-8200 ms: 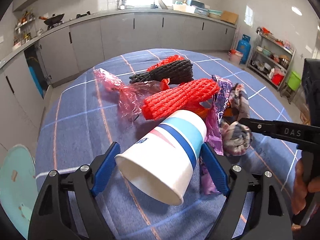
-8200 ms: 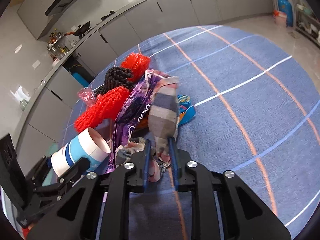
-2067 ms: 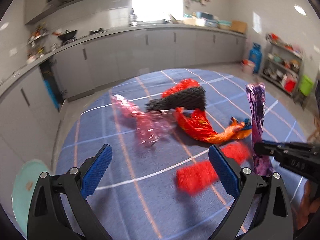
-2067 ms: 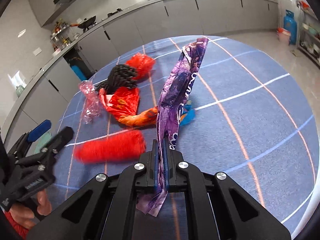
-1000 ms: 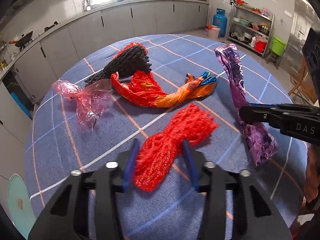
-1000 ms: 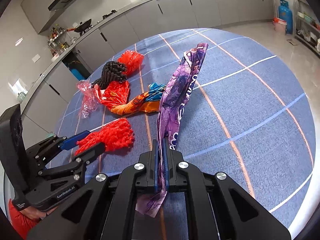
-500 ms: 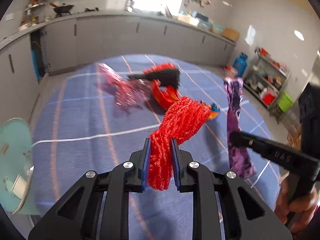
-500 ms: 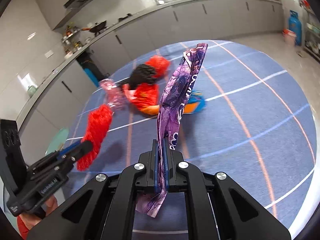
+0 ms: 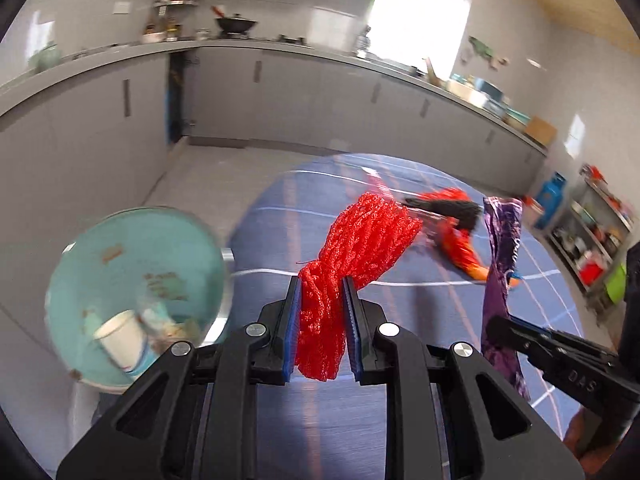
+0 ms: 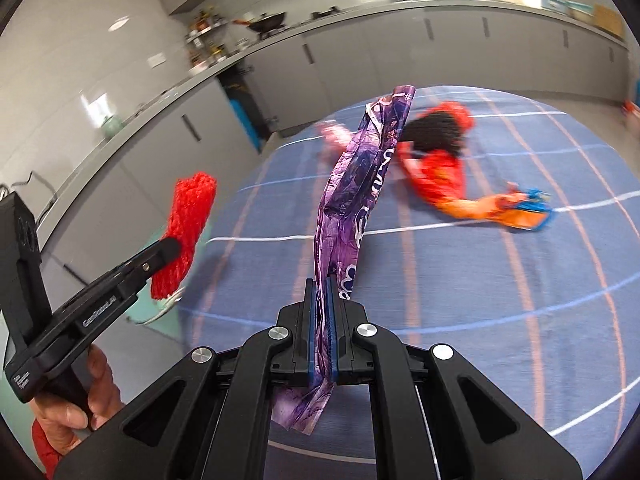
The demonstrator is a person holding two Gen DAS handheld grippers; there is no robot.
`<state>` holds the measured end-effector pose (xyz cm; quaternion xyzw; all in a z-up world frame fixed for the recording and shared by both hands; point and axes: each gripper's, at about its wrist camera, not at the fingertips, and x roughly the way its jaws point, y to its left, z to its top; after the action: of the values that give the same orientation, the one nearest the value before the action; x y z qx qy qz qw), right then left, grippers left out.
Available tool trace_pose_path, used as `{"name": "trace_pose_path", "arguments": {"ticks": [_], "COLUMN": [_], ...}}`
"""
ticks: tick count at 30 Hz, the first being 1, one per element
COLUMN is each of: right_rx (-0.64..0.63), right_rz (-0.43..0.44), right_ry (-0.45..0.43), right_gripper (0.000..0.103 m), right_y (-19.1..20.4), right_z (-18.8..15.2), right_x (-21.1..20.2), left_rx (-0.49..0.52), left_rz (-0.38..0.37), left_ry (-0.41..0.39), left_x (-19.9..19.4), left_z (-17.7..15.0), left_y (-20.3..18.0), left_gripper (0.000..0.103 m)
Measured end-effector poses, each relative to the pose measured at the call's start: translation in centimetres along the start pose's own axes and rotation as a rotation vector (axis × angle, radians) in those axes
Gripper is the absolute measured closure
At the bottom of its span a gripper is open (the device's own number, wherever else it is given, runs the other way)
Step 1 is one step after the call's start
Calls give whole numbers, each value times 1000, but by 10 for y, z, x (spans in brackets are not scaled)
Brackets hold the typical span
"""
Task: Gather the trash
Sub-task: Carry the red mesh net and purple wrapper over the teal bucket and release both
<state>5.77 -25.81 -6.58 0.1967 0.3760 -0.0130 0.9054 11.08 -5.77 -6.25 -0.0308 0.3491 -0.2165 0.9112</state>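
Note:
My left gripper (image 9: 322,300) is shut on a red foam net (image 9: 352,252) and holds it in the air past the table's left edge; it also shows in the right wrist view (image 10: 186,216). A teal trash bin (image 9: 80,256) stands below to the left with a paper cup (image 9: 120,340) inside. My right gripper (image 10: 321,300) is shut on a purple wrapper (image 10: 360,184), held upright over the table; it also shows in the left wrist view (image 9: 500,252). An orange wrapper (image 10: 448,188), a black foam net (image 10: 436,128) and a pink plastic bag (image 10: 336,134) lie on the blue tablecloth (image 10: 500,300).
Grey kitchen cabinets (image 9: 280,92) run along the far wall. A shelf rack (image 9: 592,240) and a blue gas cylinder (image 9: 550,194) stand at the right. Grey floor (image 9: 200,176) lies between table and cabinets.
My left gripper has swung left with the red foam net, and the teal bin has come into full view below. The right gripper still holds the purple wrapper upright.

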Motion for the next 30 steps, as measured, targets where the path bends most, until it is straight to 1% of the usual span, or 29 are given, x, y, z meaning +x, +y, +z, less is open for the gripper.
{"name": "trace_pose_path", "arguments": {"ticks": [8,13,16,21,24,30], "right_rx": [-122,-183,-211,-239,-247,-282], "right_rz": [74,102,110,134,131,134], "right_ry": [36,61,76,108,124,146], "right_gripper": [97,97,97,97,97,97], "right_y": [69,110,129,153,163,179], "right_z": [7,10,12,11,11,12], "right_x": [27,48,62,83,95,116], "left_rx": [-76,-145,-161,-205,-228,-274], "left_rz": [105,151,172,196,213,227], "left_ry": [-42,-39,-36,-18,-8,15], "left_x": [-23,-27,-24,-12,-5,6], "left_z": [2,5,7,6,5,2], "left_y": [56,92,107,131,143,159], "left_gripper": [82,82,82,82,82,82]}}
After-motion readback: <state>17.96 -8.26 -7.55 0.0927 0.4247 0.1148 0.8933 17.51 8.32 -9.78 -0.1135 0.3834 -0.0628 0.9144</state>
